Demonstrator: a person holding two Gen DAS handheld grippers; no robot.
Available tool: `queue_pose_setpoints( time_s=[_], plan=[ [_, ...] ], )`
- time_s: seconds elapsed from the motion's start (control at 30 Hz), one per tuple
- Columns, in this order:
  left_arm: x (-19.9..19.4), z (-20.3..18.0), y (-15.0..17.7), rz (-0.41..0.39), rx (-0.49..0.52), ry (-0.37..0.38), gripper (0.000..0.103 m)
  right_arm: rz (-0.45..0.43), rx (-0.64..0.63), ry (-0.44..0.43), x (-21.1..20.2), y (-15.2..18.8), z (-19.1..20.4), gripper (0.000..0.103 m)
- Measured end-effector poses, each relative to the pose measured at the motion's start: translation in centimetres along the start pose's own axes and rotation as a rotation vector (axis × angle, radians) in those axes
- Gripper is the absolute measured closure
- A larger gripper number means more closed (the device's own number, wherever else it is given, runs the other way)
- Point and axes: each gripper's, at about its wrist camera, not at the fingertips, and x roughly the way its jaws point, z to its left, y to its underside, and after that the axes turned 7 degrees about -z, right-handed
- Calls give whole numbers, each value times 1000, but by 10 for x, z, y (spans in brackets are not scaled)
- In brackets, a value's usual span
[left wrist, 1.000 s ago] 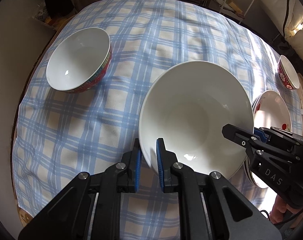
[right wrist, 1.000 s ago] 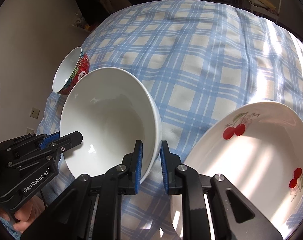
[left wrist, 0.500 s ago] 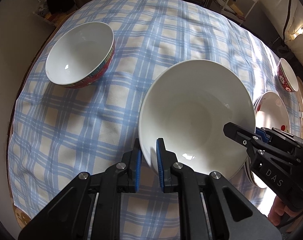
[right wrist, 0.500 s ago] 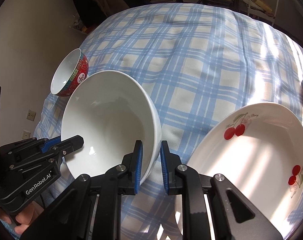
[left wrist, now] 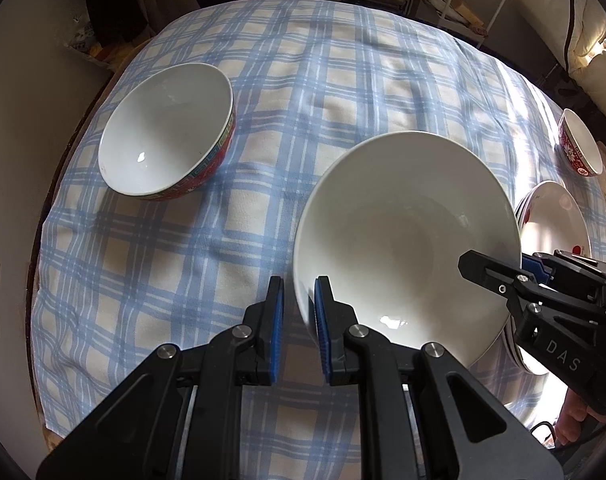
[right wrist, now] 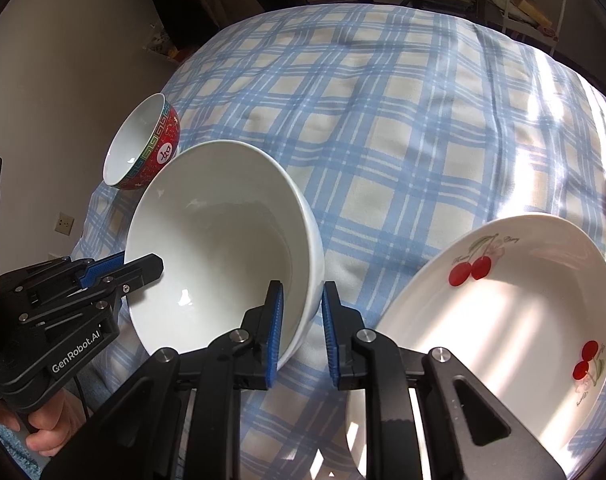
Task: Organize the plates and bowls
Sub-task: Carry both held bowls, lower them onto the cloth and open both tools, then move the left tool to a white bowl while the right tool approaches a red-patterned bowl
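A large plain white bowl (left wrist: 407,240) (right wrist: 223,264) hangs tilted just above the blue checked tablecloth (left wrist: 303,80), with a gripper on each side of its rim. My left gripper (left wrist: 299,320) straddles the near-left rim. Its jaws are opening, and a sliver of cloth shows between the outer pad and the bowl. My right gripper (right wrist: 301,328) is shut on the opposite rim, one pad inside and one outside. Each gripper also shows in the other's view: the left gripper (right wrist: 139,264) and the right gripper (left wrist: 503,264).
A red-patterned bowl (left wrist: 167,132) (right wrist: 143,148) stands at the far left of the table. A stack of cherry-printed plates (right wrist: 503,320) (left wrist: 555,216) sits right of the white bowl. A small red bowl (left wrist: 579,148) is at the far right edge. Shelves and clutter stand behind the table.
Both hands and the white bowl have barely shifted. The left gripper's pads stand slightly wider, with a small gap now showing at the outer pad.
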Motion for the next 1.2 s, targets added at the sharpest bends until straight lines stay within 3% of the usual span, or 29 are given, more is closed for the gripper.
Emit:
queue_pose_setpoints(
  time_s=[0.2,0.3,0.37,0.53,0.67,0.83,0.93,1.2],
  plan=[
    [-13,16,-6,-34,-42,25,81,-6,4,-9,-5,-5,-4,79],
    [-23,17,-7,-78,-22,-25,74,-24,8,11,-11,-10,-7,66],
    [-29,17,-8,-113,-6,-80,60,-41,18,11,-16,-14,-10,55],
    [-45,24,-13,-167,0,-144,48,-69,23,10,-26,-26,-8,33],
    [-58,35,-18,-193,-17,-160,28,-101,1,3,-36,-38,2,6],
    [-66,45,-30,-203,-19,-215,17,-137,-60,-1,-44,-59,18,2],
    [-68,53,-40,-198,-30,-241,16,-147,-88,-4,-44,-73,30,2],
    [-71,68,-60,-171,-13,-230,13,-155,-158,-3,-30,-105,66,2]
  ],
)
